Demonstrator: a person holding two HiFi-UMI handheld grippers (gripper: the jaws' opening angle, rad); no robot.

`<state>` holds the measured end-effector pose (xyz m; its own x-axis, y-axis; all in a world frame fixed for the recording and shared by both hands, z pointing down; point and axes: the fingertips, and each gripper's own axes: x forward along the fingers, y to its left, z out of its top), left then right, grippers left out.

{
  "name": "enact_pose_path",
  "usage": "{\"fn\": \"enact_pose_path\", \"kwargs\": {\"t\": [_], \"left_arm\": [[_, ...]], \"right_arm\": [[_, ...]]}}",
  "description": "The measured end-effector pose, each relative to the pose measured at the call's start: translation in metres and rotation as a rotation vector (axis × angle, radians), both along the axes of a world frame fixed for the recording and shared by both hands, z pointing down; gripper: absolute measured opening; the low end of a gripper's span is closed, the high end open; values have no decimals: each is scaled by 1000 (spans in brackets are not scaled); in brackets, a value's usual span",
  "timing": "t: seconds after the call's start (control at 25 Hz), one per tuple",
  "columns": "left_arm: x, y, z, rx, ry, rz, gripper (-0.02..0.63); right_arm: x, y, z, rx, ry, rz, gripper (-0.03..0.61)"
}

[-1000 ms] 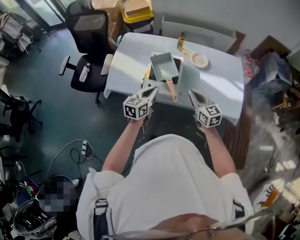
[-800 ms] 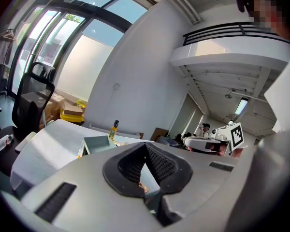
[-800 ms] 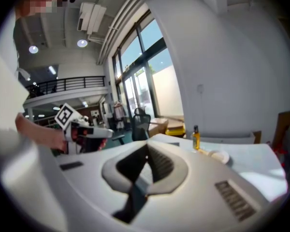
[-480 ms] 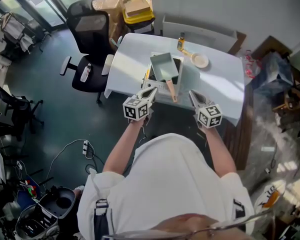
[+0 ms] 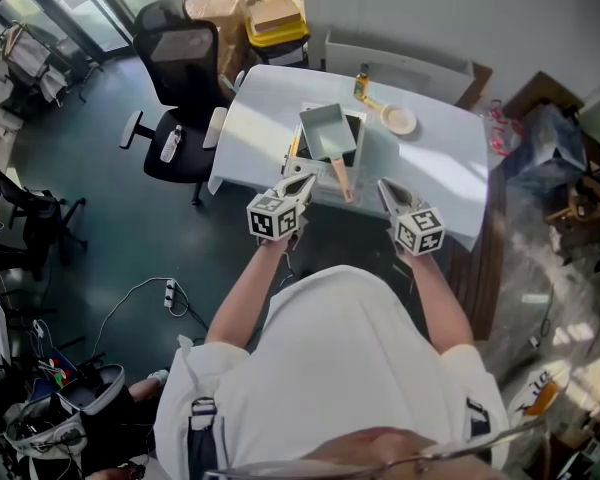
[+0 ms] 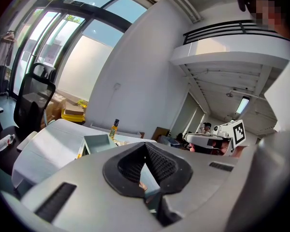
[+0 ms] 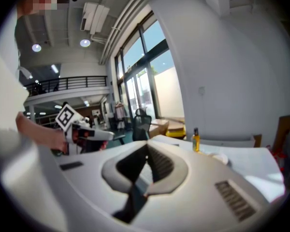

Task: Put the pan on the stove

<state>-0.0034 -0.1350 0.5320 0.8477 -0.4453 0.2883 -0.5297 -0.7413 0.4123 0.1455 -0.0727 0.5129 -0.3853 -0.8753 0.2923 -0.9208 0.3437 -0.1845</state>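
Note:
A pale green square pan [image 5: 329, 132] with a wooden handle [image 5: 342, 179] lies over a flat black stove [image 5: 354, 129] on the white table [image 5: 260, 118]. The handle points toward me. My left gripper [image 5: 304, 181] hangs just short of the table's near edge, left of the handle, shut and empty. To the right of the handle my right gripper [image 5: 384, 187] is also shut and empty. In the left gripper view the pan [image 6: 97, 143] shows beyond the closed left gripper [image 6: 146, 147]. The right gripper view shows the closed right gripper [image 7: 146, 156]; the pan is hidden there.
An oil bottle [image 5: 362, 86] and a small pale bowl [image 5: 401, 121] stand at the table's far side. A black office chair [image 5: 180, 78] is left of the table, with cardboard boxes [image 5: 272, 13] behind it. Clutter lines the floor at right and lower left.
Both grippers and the pan have stayed put. Only a figure among the clutter at the lower left of the head view has shifted.

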Motion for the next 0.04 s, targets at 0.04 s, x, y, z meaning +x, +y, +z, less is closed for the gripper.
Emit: {"fn": "enact_pose_path", "kwargs": {"t": [0.04], "left_arm": [[0,-1,-1,3,-4,0,29]], "right_arm": [[0,-1,-2,1,2,-2,32]]}}
